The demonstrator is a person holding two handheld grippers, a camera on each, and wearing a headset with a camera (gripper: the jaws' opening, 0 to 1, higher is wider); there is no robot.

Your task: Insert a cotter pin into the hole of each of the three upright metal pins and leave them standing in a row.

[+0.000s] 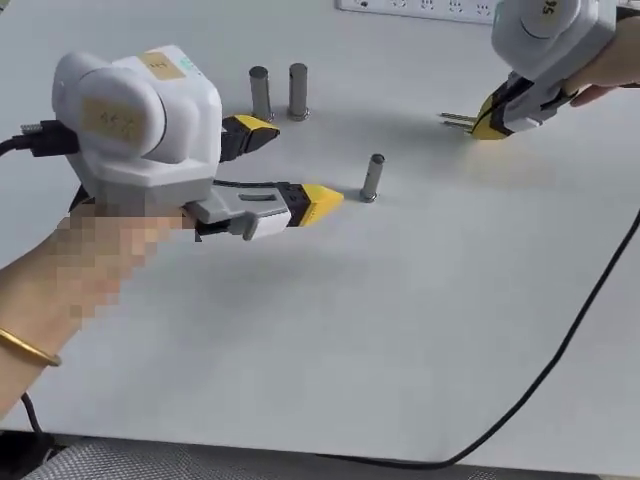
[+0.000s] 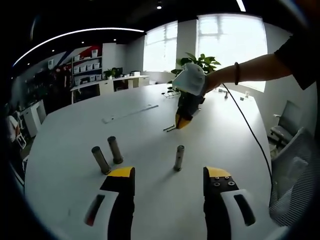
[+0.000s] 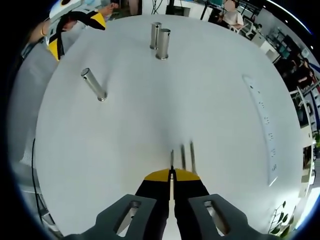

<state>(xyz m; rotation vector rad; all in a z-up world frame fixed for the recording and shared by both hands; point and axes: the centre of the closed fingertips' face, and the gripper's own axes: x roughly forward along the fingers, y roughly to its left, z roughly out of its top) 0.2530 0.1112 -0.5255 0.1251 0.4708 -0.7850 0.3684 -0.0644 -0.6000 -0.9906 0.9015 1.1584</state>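
Plainly, two grey cylindrical pins (image 1: 298, 92) stand paired, a third (image 1: 372, 178) apart.

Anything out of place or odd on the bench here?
Nothing is tipped or damaged. One metal pin stands alone, apart from the other two metal pins behind it, so the three form no row yet.

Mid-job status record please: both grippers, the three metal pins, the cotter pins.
left gripper: open, holding nothing, near the lone metal pin
right gripper: shut, apparently on a cotter pin, low over the table
paired metal pins: two upright, side by side, apart from the lone one
loose cotter pins: two, blurred, beside the right gripper's tip
inserted: none visible
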